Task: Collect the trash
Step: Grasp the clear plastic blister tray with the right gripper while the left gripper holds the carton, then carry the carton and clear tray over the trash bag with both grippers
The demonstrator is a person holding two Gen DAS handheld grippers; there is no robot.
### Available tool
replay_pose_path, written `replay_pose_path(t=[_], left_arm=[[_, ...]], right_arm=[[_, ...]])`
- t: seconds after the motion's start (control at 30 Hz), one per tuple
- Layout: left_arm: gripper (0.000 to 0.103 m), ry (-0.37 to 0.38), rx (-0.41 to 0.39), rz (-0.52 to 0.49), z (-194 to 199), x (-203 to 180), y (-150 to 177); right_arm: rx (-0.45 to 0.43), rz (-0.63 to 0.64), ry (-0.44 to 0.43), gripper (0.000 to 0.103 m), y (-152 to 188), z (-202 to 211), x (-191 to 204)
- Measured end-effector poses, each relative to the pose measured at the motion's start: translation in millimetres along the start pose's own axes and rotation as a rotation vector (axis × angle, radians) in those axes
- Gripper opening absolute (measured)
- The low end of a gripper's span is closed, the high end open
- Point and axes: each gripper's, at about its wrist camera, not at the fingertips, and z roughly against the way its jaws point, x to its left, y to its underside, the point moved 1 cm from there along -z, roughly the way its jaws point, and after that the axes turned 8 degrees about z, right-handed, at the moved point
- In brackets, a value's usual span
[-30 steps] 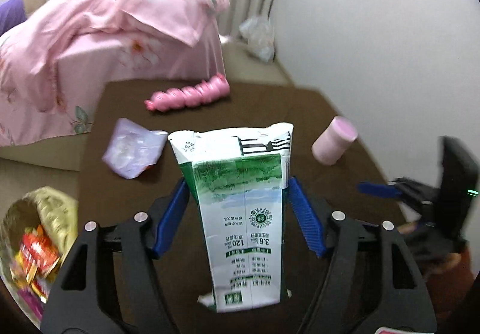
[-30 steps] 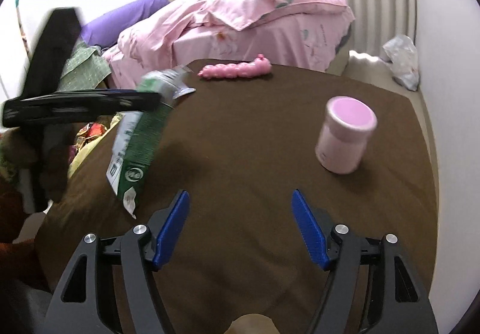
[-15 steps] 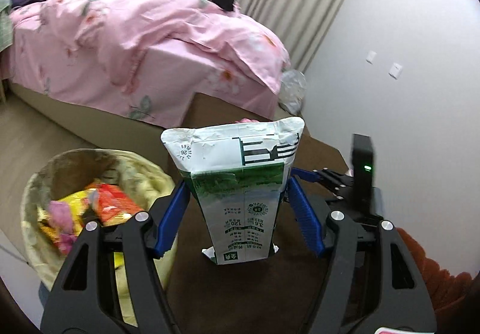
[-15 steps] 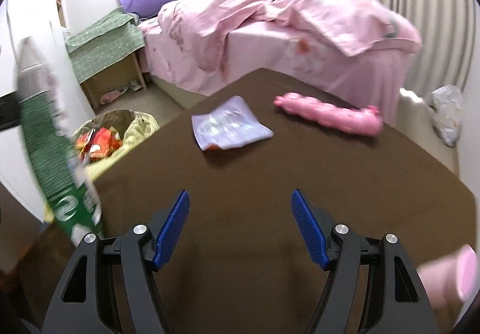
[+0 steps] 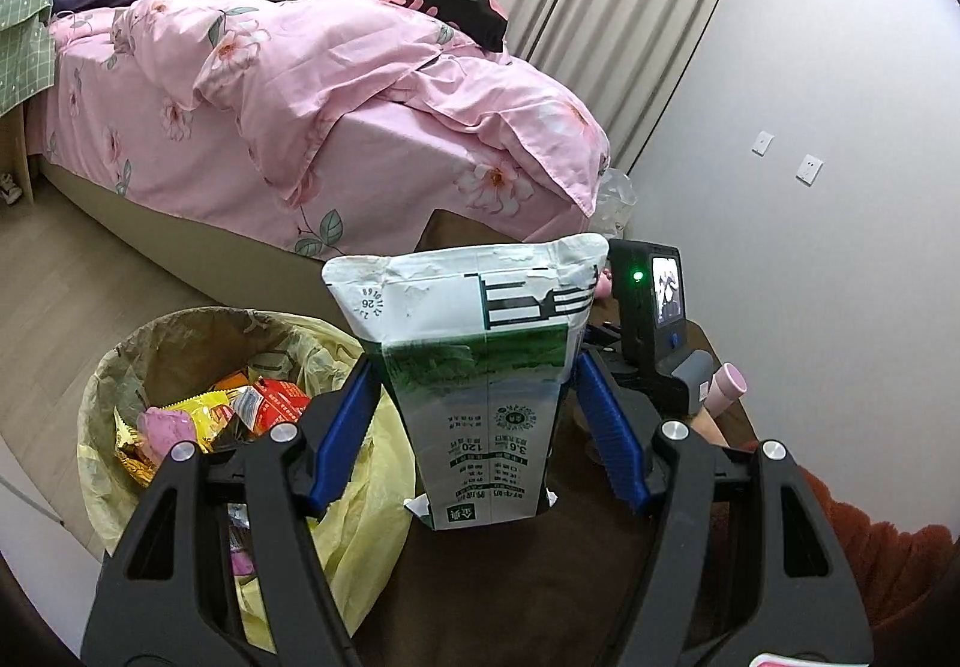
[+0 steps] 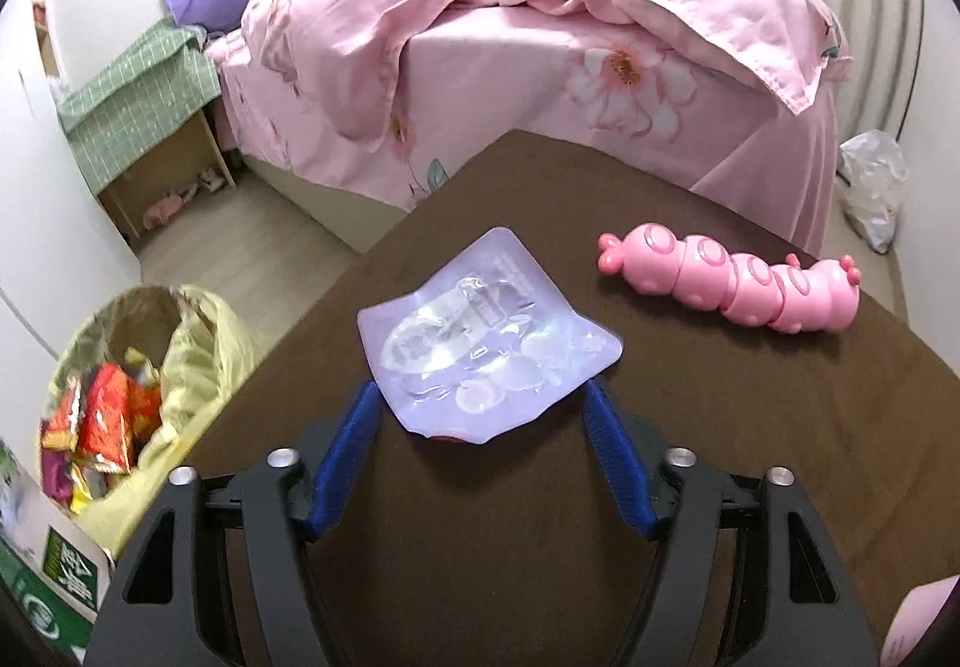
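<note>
Left gripper (image 5: 480,427) grips a green-and-white milk carton (image 5: 480,385), its blue pads pressed against the carton's two sides; the carton stands upright with its torn top uppermost, held beside a bin (image 5: 180,367) lined with a yellow bag and holding bright snack wrappers (image 5: 240,403). The bin stands on the floor just off the left edge of the brown table (image 6: 720,427). Right gripper (image 6: 480,427) has just been closing, its jaws partly apart on either side of the near end of a pale purple plastic pouch (image 6: 486,343); the pads flank the pouch's edges, and whether they press it cannot be told. The pouch lies flat near the table's left edge. A pink caterpillar toy (image 6: 732,283) lies apart from it toward the far edge. A pink-covered bed (image 5: 300,97) stands behind.
</note>
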Motion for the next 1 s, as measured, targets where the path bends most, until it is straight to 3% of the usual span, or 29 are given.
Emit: replay_pose_path(t=[0.03,0.13,0.37,0.47,0.53,0.67,0.83,0.87,0.9,0.93,1.0], left_arm=[[0.063,-0.002,0.002,0.001,-0.8,-0.6,-0.3],[0.063,0.004,-0.001,0.011,2.4,0.4,0.1],[0.063,0.007,-0.014,0.022,1.5,0.2,-1.7],[0.063,0.002,-0.019,0.009,-3.4,-1.7,-4.1],[0.063,-0.002,-0.018,0.001,-7.6,-4.1,-6.7],[0.063,0.005,-0.029,-0.015,-9.5,-10.7,-10.3],[0.063,-0.006,-0.041,-0.035,-7.1,-14.4,-10.9],[0.063,-0.012,-0.046,-0.04,-6.0,-13.8,-10.8],[0.063,-0.018,-0.049,-0.044,-5.1,-12.9,-10.7],[0.063,-0.027,-0.054,-0.047,-4.1,-10.8,-10.7],[0.063,-0.036,-0.058,-0.038,-2.9,-6.6,-10.2]], right_arm=[[0.0,-0.006,-0.017,0.031,3.5,3.7,-3.6],[-0.005,-0.017,-0.03,0.023,9.2,10.4,-13.4],[-0.016,-0.058,0.028,0.02,30.4,42.5,-40.9],[-0.056,-0.113,0.007,0.021,35.4,49.1,-52.9],[-0.072,-0.167,-0.05,0.043,35.1,46.3,-58.2],[-0.088,-0.21,-0.06,0.044,24.5,34.9,-56.4],[-0.038,-0.305,-0.079,0.043,11.0,5.0,-60.1],[-0.034,-0.291,-0.082,0.04,8.6,4.3,-56.7],[-0.027,-0.27,-0.08,0.024,7.5,2.8,-54.1],[-0.025,-0.229,-0.088,0.016,7.4,4.0,-47.2],[-0.023,-0.212,-0.12,0.008,8.1,7.0,-44.7]])
